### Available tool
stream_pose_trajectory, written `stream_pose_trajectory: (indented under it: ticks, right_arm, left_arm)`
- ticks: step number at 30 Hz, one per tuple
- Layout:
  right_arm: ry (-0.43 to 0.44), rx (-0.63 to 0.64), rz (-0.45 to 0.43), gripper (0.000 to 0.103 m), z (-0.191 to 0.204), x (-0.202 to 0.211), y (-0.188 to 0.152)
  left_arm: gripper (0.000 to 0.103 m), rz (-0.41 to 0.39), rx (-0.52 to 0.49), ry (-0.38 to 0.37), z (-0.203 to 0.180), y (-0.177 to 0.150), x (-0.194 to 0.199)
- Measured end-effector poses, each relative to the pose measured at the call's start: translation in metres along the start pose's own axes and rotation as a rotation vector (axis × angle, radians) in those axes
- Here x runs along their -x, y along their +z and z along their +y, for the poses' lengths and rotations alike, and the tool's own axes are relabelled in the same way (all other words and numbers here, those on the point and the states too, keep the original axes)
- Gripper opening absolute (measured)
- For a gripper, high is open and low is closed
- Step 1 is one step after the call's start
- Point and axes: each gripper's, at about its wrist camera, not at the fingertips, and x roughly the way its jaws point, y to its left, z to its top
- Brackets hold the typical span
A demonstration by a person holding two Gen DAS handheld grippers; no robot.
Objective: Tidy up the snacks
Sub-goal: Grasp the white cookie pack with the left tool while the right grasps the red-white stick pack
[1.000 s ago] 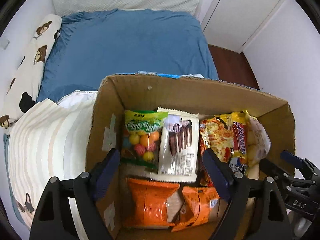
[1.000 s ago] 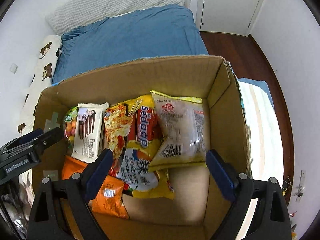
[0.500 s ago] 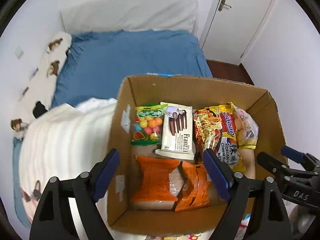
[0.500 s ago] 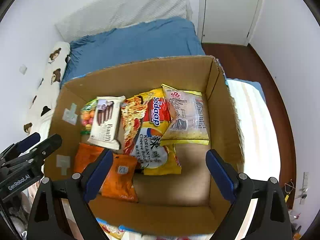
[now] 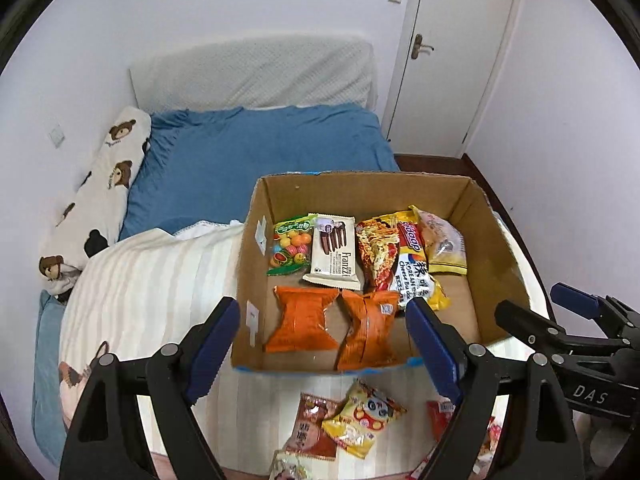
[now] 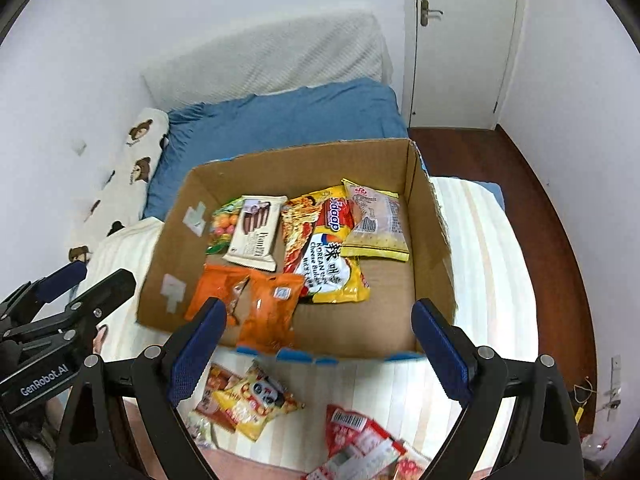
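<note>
- Nearest, the left gripper (image 5: pixel 324 344) and right gripper (image 6: pixel 320 348) hover with fingers spread wide, grasping nothing.
- Just below them, loose snack packets (image 6: pixel 256 398) lie on a striped blanket (image 5: pixel 152 280).
- Beyond, an open cardboard box (image 6: pixel 430 240) holds orange packets (image 5: pixel 302 320), noodles and wafers.
- Farthest, a blue bed (image 5: pixel 256 152) and a white door (image 5: pixel 456 48).
</note>
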Motion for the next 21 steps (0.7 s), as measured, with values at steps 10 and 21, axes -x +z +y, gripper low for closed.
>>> stream_pose_trajectory:
  ticks: [10,21]
  right_arm:
    - [0.026,0.01,-0.064,0.096,0.006,0.059,-0.031]
    - [0.09,-0.193,0.101,0.096,-0.037,0.034,-0.102]
  left_arm:
    - [0.085,-0.064,0.002,-0.017,-0.004,-0.024,0.05]
    - [0.085,0.048,0.065,-0.002,0.013,-0.087,0.038]
